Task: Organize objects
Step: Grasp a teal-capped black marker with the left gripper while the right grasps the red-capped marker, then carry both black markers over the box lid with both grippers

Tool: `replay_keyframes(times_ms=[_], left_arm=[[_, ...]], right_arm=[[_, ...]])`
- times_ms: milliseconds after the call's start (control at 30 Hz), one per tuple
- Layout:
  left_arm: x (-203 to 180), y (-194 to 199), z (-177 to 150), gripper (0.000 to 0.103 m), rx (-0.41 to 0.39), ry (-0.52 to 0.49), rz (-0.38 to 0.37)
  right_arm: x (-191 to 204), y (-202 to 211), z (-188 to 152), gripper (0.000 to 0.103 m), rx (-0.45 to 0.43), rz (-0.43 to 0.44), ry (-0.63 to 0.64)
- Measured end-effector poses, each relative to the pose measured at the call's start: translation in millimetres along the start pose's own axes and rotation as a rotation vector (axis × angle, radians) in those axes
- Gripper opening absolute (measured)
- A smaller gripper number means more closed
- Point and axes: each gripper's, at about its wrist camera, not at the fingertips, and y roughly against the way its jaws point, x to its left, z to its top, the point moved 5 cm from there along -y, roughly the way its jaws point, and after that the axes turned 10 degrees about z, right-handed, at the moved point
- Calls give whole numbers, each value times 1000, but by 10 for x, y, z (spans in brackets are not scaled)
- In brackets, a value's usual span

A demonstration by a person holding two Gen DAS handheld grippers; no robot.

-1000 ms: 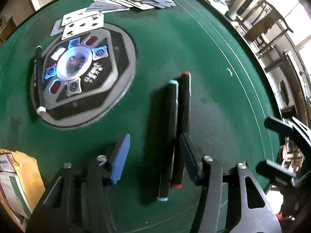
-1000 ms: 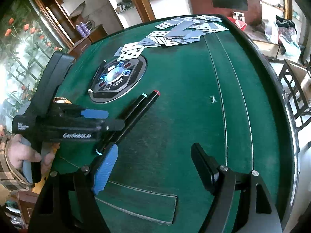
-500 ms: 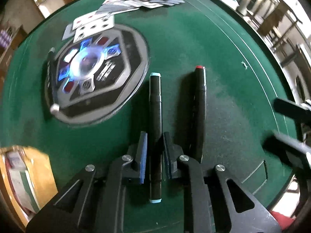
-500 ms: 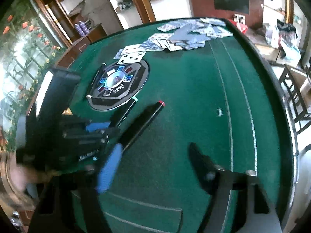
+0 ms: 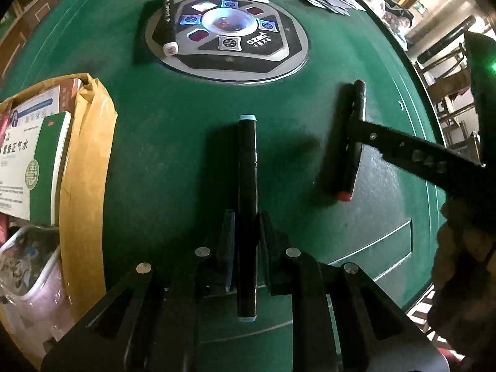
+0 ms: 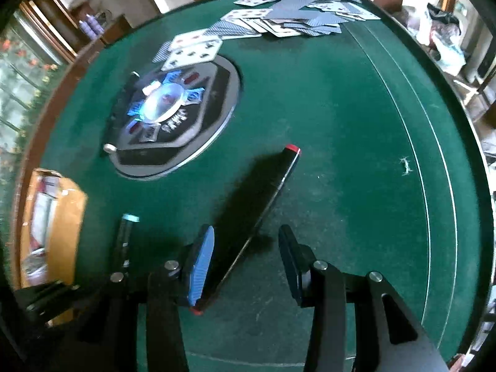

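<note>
A black marker with light-blue caps points away from me, and my left gripper is shut on its near half. To its right a black marker with red caps lies on the green felt table. One finger of my right gripper crosses over it. In the right wrist view the red-capped marker runs diagonally between the closing jaws of my right gripper. It is close by the blue left pad and apart from the right finger. The blue-capped marker shows at the lower left.
A round game console with lit buttons sits mid-table, with a white-capped marker on its left edge. Playing cards are spread at the far side. An open yellow bag of boxes stands at the left edge. Chairs stand beyond the right rim.
My left gripper shut on the blue-capped marker and drew it left, away from the red-capped one. My right gripper came down over the red-capped marker and its jaws narrowed.
</note>
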Motion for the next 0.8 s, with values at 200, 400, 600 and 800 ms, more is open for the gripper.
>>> replay_keyframes(times_ms=[200, 400, 600, 800], left_arm=[[76, 12, -75, 14, -3, 22, 3], [127, 10, -81, 14, 22, 63, 13], [47, -18, -45, 14, 22, 82, 71], [71, 3, -97, 14, 27, 167, 61]], right_arm=[[82, -72, -14, 18, 2, -109, 180], [55, -33, -80, 13, 36, -93, 333], [-48, 55, -198, 13, 51, -17, 376], [-27, 175, -226, 13, 49, 112, 358]])
